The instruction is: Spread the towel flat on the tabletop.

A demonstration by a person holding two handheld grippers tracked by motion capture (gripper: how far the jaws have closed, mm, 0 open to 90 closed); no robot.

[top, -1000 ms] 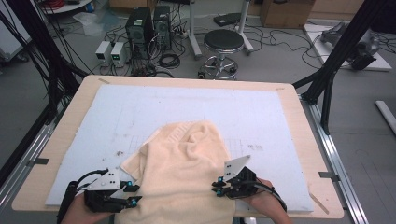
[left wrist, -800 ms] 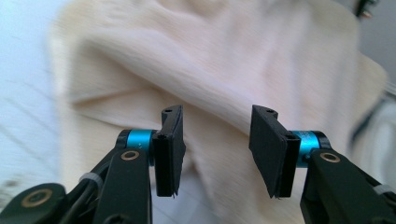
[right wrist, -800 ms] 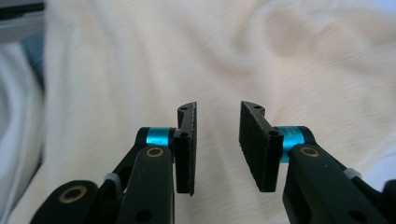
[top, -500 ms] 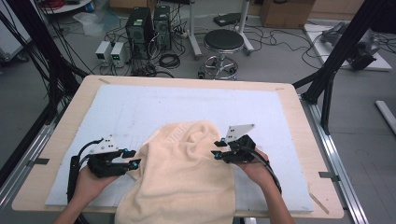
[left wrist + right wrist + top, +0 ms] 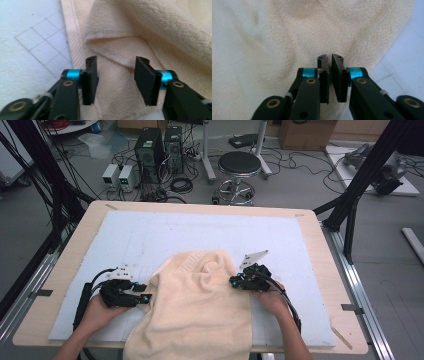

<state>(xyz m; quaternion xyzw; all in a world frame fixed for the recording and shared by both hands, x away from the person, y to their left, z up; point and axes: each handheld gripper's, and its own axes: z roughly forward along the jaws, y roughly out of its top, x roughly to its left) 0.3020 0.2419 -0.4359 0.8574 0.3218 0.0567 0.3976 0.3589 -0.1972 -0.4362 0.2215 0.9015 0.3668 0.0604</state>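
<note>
Black jaws of the right gripper (image 5: 329, 58) are sitting nearly closed, having just been closing, and whether they are pinching a thin bit of cloth at their tips I cannot tell; they are lying against the right edge of the cream towel (image 5: 200, 305). That placement looks meant for catching the edge so the cloth can be pulled flat. The left gripper (image 5: 115, 67) is standing about half open, its jaws having just been opening, with a folded ridge of towel running up between them but not squeezed. It is probably lining up on that fold to grab it. Outward from both, the towel is lying rumpled on the white mat (image 5: 150, 235), its near end hanging over the front edge of the wooden table (image 5: 310, 220).
</note>
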